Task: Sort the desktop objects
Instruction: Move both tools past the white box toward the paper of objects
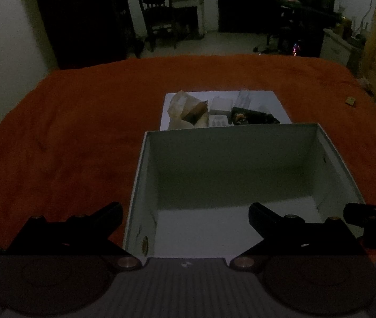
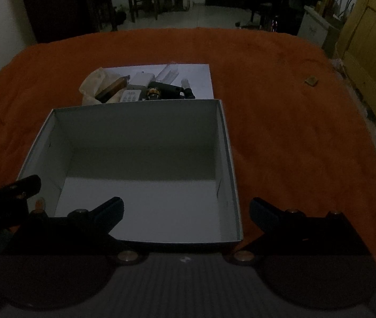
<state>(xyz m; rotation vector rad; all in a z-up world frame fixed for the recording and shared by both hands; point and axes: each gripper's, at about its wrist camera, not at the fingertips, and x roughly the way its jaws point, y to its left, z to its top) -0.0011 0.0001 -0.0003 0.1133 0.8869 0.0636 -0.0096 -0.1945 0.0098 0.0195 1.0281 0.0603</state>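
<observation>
An open white box [image 1: 145,175] [image 2: 226,145] stands on the orange cloth, with nothing inside it. Beyond it a white sheet [image 1: 278,103] [image 2: 201,76] carries a pile of small items: a crumpled clear bag [image 1: 180,104] [image 2: 92,82], a brown stick [image 1: 196,111] [image 2: 112,88], a white block [image 1: 221,104] [image 2: 141,79], a small remote [image 2: 131,96] and dark gadgets [image 1: 254,116] [image 2: 165,87]. My left gripper [image 1: 185,217] hovers open over the box's near left corner. My right gripper [image 2: 186,212] is open over the near right corner. Both hold nothing.
The orange cloth [image 1: 68,132] [image 2: 294,132] covers the whole table. A small tan object [image 1: 350,101] [image 2: 311,80] lies alone at the far right. A dark chair [image 1: 158,10] and desk clutter stand across the dim room; a yellow door [image 2: 368,42] is at the right.
</observation>
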